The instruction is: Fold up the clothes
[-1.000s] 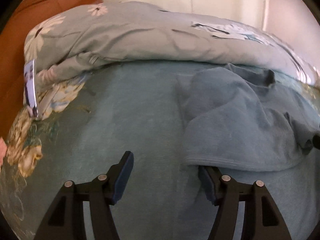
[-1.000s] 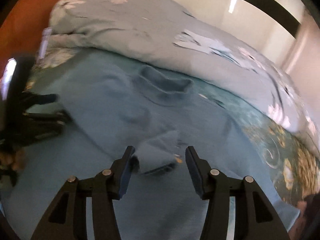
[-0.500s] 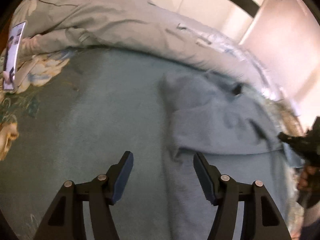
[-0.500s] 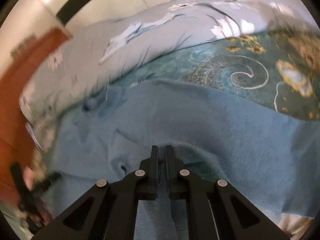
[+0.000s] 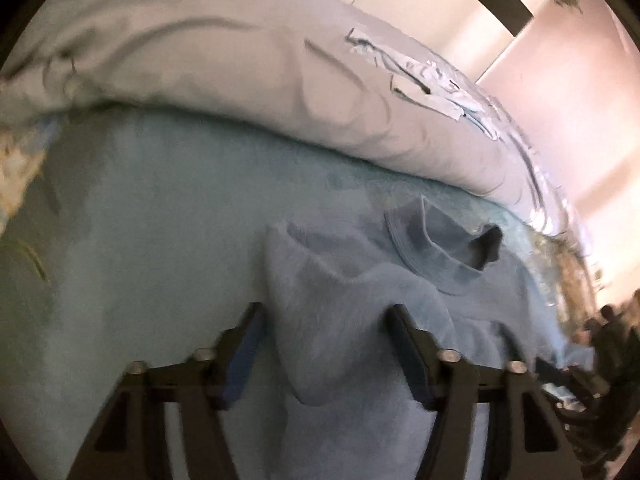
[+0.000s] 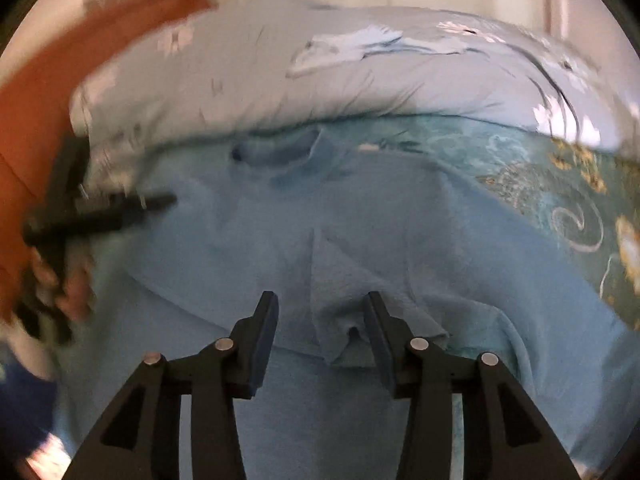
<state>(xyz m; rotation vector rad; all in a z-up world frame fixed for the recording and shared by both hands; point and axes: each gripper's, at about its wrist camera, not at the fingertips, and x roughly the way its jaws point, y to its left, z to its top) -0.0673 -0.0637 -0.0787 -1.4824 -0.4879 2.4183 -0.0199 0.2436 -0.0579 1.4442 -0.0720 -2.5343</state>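
On the bed, through our left wrist view, we see the blue sweater (image 5: 360, 320) lying flat on the teal bedspread (image 5: 160, 240), its collar (image 5: 440, 248) toward one o'clock and its body running down toward six o'clock, so the long axis goes roughly from one to seven. A raised fold of the sweater stands between the fingers of our left gripper (image 5: 324, 344). The jaws stand partly apart and are closing; the left finger (image 5: 244, 344) sits at the fold's edge and the right finger (image 5: 408, 352) beside its other flank, but blur keeps us from telling whether the pads press the cloth. A pale floral duvet (image 5: 240, 60) is heaped across twelve o'clock, beyond the sweater. At four o'clock the other gripper shows as a dark blur.

From our right wrist view, the sweater (image 6: 400, 240) spreads wide, collar (image 6: 280, 148) at eleven o'clock near the duvet (image 6: 360, 72), hem toward six. Our right gripper (image 6: 320, 332) is released and its jaws are opening; a small crumpled flap of the sweater lies between the fingers, close to the right finger (image 6: 380, 340), with clear space beside the left. At nine o'clock the left gripper (image 6: 100, 212) hangs over the sweater's far side, a hand (image 6: 68, 292) below it. An orange headboard (image 6: 60, 60) fills ten o'clock.
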